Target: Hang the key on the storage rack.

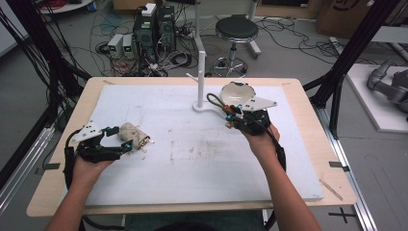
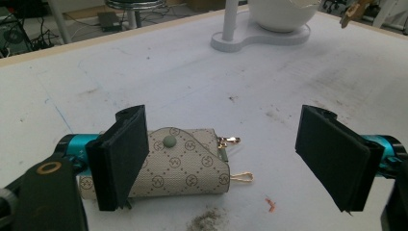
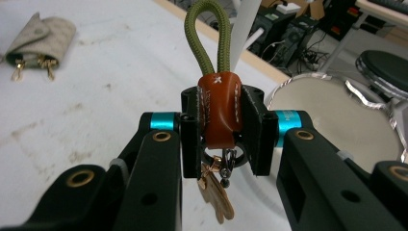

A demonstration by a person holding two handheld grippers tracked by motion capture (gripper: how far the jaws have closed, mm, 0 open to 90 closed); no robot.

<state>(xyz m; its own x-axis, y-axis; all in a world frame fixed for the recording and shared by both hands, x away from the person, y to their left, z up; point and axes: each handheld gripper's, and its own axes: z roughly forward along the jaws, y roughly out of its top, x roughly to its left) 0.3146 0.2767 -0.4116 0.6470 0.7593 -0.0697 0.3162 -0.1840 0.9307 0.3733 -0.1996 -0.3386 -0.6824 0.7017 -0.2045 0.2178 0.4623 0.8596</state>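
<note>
The right gripper (image 3: 219, 139) has its jaws clenched on the brown leather tab of a key strap (image 3: 219, 113). A key (image 3: 216, 195) hangs below the jaws, and the green cord loop stands above them, free for hanging on the white stand (image 1: 200, 77) beyond. The left gripper (image 2: 231, 159) is released. A patterned pouch (image 2: 185, 163) lies on the table (image 2: 183, 77) between its jaws, against the left one.

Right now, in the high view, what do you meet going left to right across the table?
Left gripper → patterned key pouch → white stand → right gripper, shut on the keychain → white bowl.
</note>
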